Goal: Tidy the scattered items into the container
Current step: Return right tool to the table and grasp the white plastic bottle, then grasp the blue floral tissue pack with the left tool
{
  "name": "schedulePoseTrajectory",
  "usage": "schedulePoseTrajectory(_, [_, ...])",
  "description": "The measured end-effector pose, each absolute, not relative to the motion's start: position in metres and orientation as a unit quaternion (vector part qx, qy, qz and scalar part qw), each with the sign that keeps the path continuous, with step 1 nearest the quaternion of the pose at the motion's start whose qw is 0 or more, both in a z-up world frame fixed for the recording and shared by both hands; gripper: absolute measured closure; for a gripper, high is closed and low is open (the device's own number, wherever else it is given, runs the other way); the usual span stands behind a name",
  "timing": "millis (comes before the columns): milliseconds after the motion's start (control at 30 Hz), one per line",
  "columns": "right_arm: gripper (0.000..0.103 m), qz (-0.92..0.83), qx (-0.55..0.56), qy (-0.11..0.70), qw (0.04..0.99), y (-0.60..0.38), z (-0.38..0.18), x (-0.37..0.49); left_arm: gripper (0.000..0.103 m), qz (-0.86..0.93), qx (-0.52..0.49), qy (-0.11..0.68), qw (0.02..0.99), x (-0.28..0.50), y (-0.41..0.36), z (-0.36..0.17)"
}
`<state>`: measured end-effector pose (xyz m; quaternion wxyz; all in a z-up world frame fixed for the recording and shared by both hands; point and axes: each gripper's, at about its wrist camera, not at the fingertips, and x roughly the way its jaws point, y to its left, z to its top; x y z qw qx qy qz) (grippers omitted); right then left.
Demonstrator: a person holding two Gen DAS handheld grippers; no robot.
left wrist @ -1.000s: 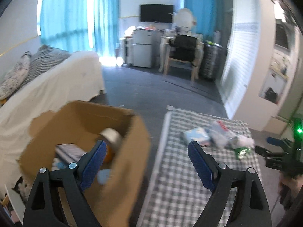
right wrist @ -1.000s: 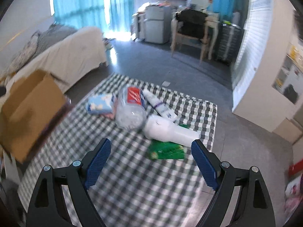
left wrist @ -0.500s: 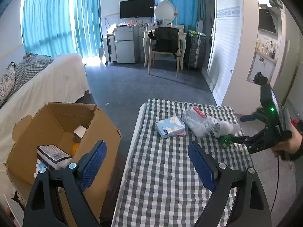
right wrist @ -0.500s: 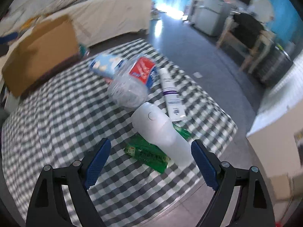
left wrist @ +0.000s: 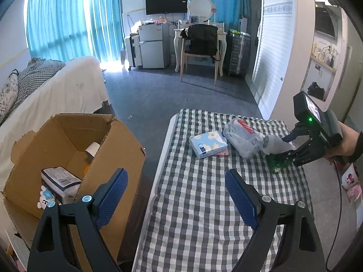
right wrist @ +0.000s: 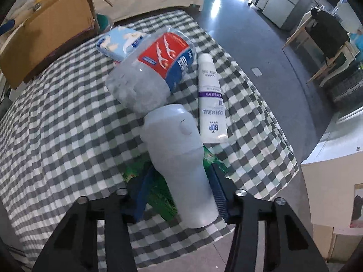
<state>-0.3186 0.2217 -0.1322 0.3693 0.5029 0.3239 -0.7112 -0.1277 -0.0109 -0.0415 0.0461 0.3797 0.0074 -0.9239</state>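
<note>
My right gripper is closing on a white bottle that lies on a green packet; its blue pads sit against the bottle's sides. Beyond it lie a crumpled clear bottle with a red and blue label, a white tube and a blue tissue pack. In the left wrist view my left gripper hangs open and empty between the open cardboard box and the checked table. The right gripper shows at the table's right edge.
The box holds a wrapped pack, a small toy and a tape roll. A white-covered sofa stands behind the box. A chair and desk and a small fridge are far across the floor.
The right gripper has dropped and rolled down over the white bottle, and its jaws have narrowed around it. The left gripper has shifted from above the box toward the table's edge.
</note>
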Motion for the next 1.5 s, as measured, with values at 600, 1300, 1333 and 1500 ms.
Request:
schedulePoseTrajectory(600, [0.071,-0.781,0.484,0.273,0.284,0.227,-0.109,-0.265,0.013,-0.931,0.364,0.008,0.033,-0.119,-0.005,-0.028])
schedulePoseTrajectory(1300, [0.071,-0.866,0.484,-0.055,0.109,0.251,-0.110,-0.181,0.013,-0.937,0.349,-0.001,0.019,-0.124,0.031,-0.035])
schedulePoseTrajectory(1333, [0.071,-0.866,0.486,-0.057,0.105,0.251,-0.114,-0.180,0.013,-0.937,0.350,-0.003,0.020,-0.126,0.030,-0.038])
schedulePoseTrajectory(1500, [0.071,-0.869,0.484,-0.051,0.091,0.245,-0.127,-0.173,0.013,-0.935,0.355,-0.016,0.025,-0.143,0.029,-0.055])
